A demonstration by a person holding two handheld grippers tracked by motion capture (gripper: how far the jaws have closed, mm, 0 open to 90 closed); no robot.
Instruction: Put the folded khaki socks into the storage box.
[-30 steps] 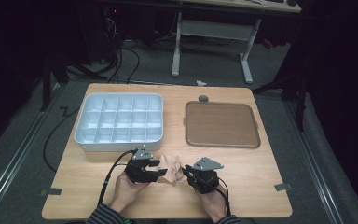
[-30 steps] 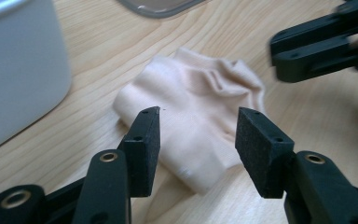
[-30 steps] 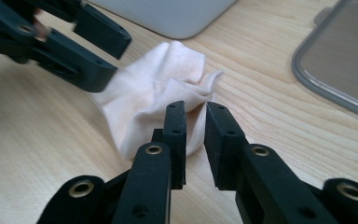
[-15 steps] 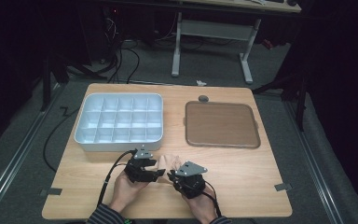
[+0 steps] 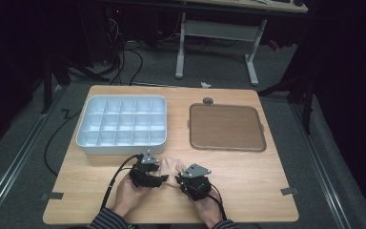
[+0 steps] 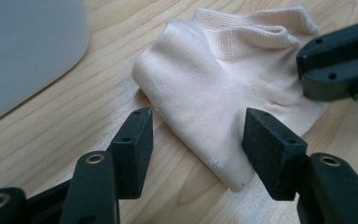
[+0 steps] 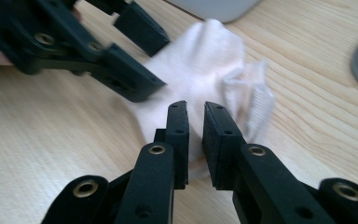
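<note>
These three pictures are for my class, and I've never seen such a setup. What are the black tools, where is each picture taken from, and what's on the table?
A person at a wooden table holds a two-jawed tool in each hand. The overhead picture shows the left hand-held gripper and the right hand-held gripper. The other two pictures come from cameras riding on each tool, looking along its jaws. On the table lie a pale sock, a white compartment tray and a brown tray. The left jaws stand open around the sock's edge, having just been opening; the right jaws are pinched on the sock.
</note>
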